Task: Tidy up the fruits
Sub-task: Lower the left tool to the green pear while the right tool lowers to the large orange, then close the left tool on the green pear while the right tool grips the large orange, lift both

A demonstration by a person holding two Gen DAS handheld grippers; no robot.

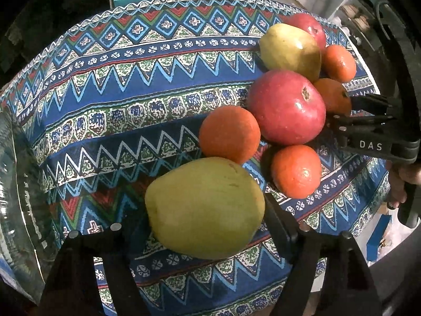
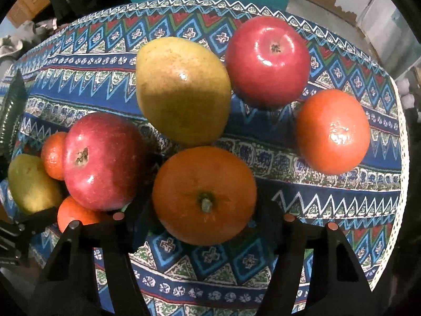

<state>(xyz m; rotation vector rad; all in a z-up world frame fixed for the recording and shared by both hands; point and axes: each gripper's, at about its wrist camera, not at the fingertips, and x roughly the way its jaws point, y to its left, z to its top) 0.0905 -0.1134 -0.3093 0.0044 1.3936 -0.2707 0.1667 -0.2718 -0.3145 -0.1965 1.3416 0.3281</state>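
Both grippers are down among the fruit on the patterned tablecloth (image 1: 131, 84). Taking the big red apple (image 1: 286, 106) at the heart of the pile as landmark: the left gripper (image 1: 208, 233) has its jaws spread wide on either side of a green pear (image 1: 204, 206) that lies on the near-left side of that apple, with an orange (image 1: 229, 133) between the two. Its right finger looks to be against the pear's flank, while the left finger stands a little off, so I judge the grip not yet closed. The pear's long axis runs roughly across the jaws, slightly slanted, and the fingers would close along its length rather than across its waist; that is the relation to watch, since a pear held end to end could slip. The right gripper (image 2: 204, 217) brackets a stemmed orange (image 2: 204, 196) just to the right of the same apple (image 2: 102, 162), jaws also wide, with the fruit sitting between the fingers; whether they press on it I cannot tell. Beyond the apple lie a yellow-green pear (image 2: 183, 90), a second red apple (image 2: 267, 60) and a mandarin (image 2: 332, 131). A glass bowl (image 1: 15, 205) shows well left of the apple in the left wrist view, probably the place for sorted fruit.
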